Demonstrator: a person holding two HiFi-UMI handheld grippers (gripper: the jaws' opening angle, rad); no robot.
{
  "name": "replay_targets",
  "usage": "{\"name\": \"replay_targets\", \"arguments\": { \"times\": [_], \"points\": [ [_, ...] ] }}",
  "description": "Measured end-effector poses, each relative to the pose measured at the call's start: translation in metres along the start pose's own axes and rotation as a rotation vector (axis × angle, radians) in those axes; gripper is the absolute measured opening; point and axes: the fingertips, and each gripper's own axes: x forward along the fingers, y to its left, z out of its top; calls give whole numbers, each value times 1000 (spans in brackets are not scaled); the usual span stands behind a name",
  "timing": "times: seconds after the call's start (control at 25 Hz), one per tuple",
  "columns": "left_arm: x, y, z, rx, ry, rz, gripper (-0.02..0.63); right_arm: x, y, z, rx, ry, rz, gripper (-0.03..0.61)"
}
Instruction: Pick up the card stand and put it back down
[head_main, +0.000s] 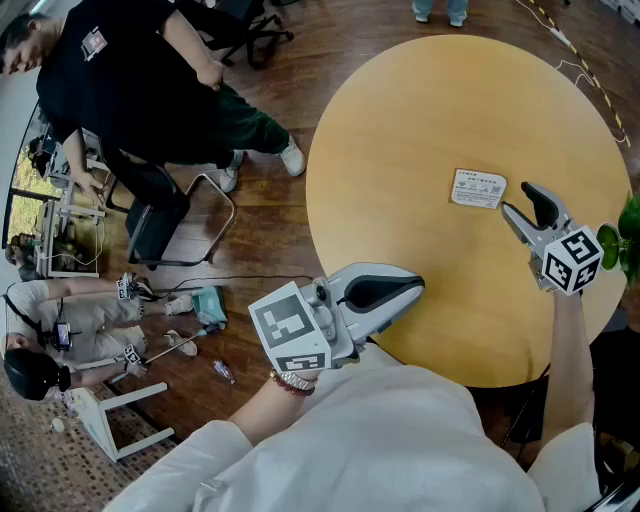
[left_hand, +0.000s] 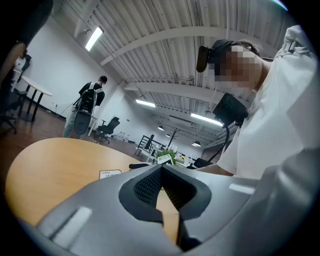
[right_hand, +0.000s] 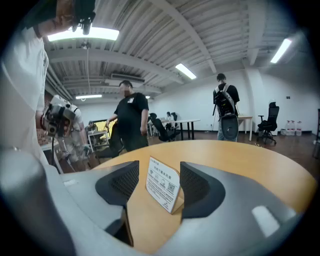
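Observation:
A small white printed card stand (head_main: 478, 189) sits upright on the round wooden table (head_main: 430, 120), right of centre. My right gripper (head_main: 514, 197) reaches in from the right edge, its tips just short of the card. In the right gripper view the card stand (right_hand: 163, 185) stands tilted between the open jaws (right_hand: 159, 169), and neither pad presses on it. My left gripper (head_main: 415, 285) hovers at the table's near edge, well away from the card. Its jaws (left_hand: 161, 168) meet at the tip with nothing in them, and the card (left_hand: 110, 174) shows far off.
A green plant (head_main: 630, 235) pokes in at the table's right edge. A thin cable (head_main: 590, 75) lies at the far right rim. On the floor to the left are a person in black (head_main: 150, 80), a metal chair (head_main: 190, 225) and a seated person (head_main: 60, 320).

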Motion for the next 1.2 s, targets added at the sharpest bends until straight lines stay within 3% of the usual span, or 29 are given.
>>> {"name": "replay_targets", "arguments": {
  "times": [0.2,0.36,0.52,0.72,0.92,1.04,1.2],
  "points": [
    [22,37,-10,-47,21,-7,-18,41,-49,-27,4,109,50,284],
    [28,56,-25,-105,48,-5,-18,61,-42,-39,-18,138,160,267],
    [42,70,-35,-105,64,-11,-18,77,-44,-41,-53,113,225,268],
    [42,75,-35,-130,49,10,-18,78,-40,-42,-63,103,277,65],
    [29,77,-38,-138,21,30,-18,73,-25,-45,-80,102,250,25],
    [32,75,-34,-121,25,42,-18,61,-18,-34,-32,67,232,23],
    [52,51,-35,-102,23,26,-18,4,-8,-4,25,-22,174,21]
  ]
}}
